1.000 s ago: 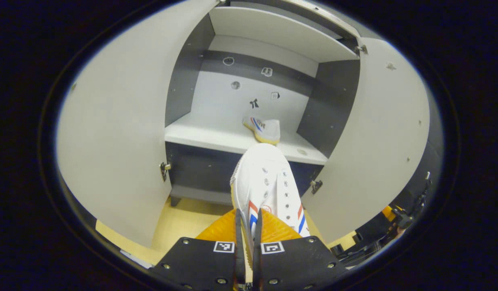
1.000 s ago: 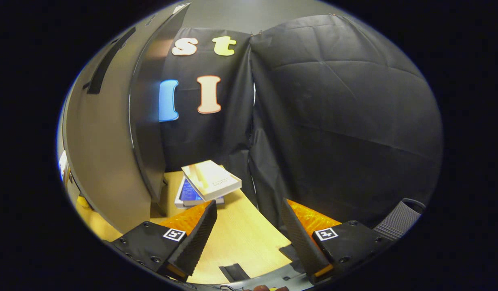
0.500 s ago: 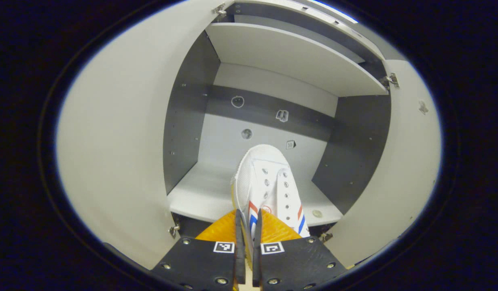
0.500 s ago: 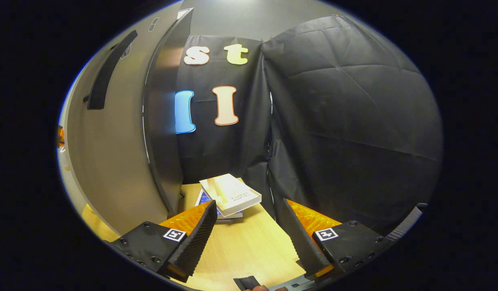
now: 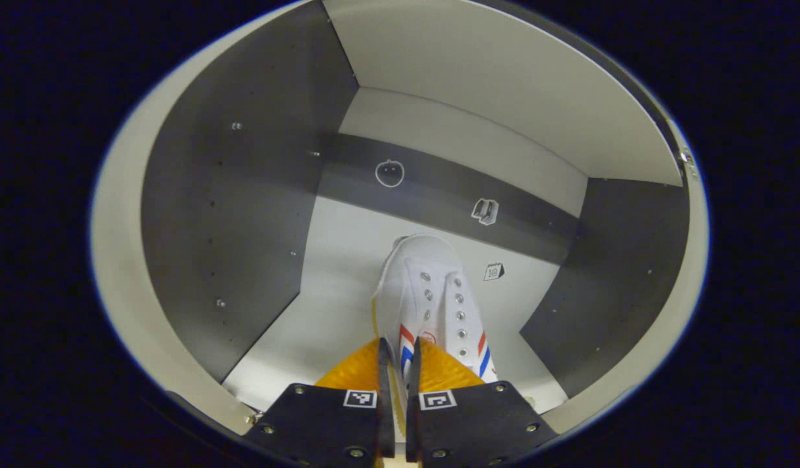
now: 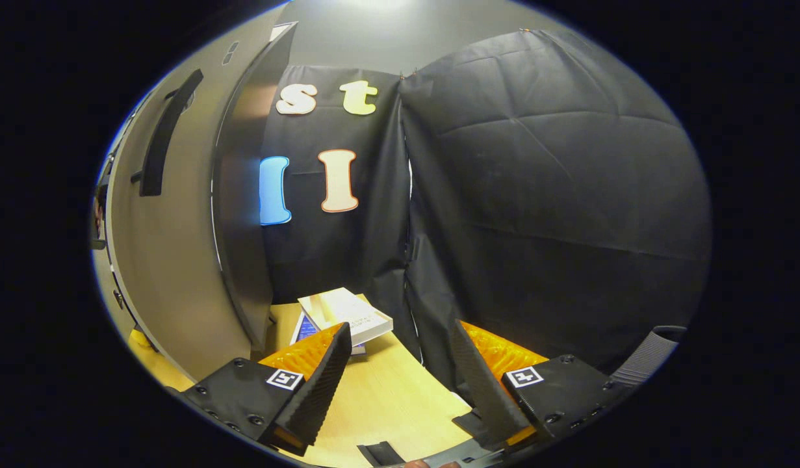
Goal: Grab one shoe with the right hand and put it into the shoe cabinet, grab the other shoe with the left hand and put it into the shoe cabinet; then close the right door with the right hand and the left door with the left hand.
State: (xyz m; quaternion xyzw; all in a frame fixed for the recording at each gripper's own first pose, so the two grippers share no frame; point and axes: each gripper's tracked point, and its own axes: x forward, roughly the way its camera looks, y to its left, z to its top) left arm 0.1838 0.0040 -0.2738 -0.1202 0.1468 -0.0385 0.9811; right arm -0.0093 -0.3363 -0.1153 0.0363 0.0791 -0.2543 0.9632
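Observation:
In the left gripper view my left gripper (image 5: 395, 354) is shut on the heel edge of a white shoe (image 5: 425, 299) with red and blue stripes. The shoe points toe-first into the shoe cabinet, over its pale shelf (image 5: 335, 312), between dark side walls. The other shoe is hidden behind the held one. In the right gripper view my right gripper (image 6: 400, 344) stands open with nothing between its fingers, outside the cabinet. The cabinet's right door (image 6: 179, 221) with its dark handle (image 6: 162, 133) stands open at the left of that view.
Small stickers mark the cabinet's back wall (image 5: 438, 188). An upper shelf (image 5: 503, 91) spans overhead. In the right gripper view a stack of books (image 6: 341, 312) lies on the wooden floor (image 6: 387, 403) by the black cloth wall.
My left gripper has carried the shoe forward from outside the cabinet into the shelf compartment; the doors have slid out of its view. The right gripper has shifted only slightly and stays open.

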